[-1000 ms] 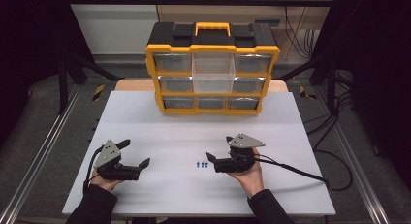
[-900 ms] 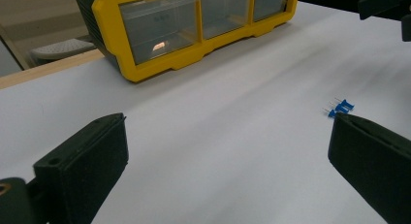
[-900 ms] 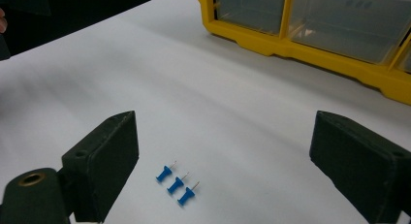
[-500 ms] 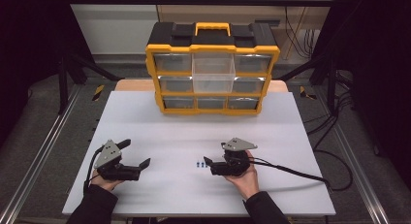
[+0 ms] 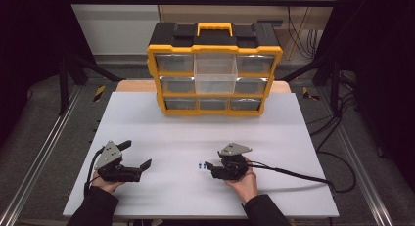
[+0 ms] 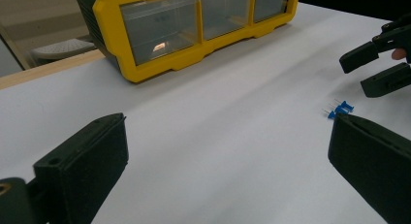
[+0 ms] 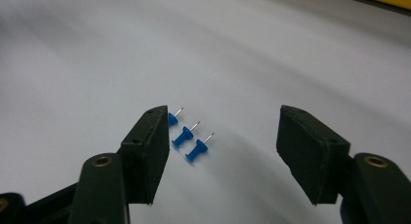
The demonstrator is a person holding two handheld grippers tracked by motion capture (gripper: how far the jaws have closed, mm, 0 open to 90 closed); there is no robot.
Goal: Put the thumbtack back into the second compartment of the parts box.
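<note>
the right gripper has come down to the white tabletop, and its jaws have just been closing but are still partly open. three blue push pins lie between them in a row, next to one jaw, sharp tips pointing away from the gripper, not held. the left gripper stayed put, jaws wide, holding nothing.
</note>
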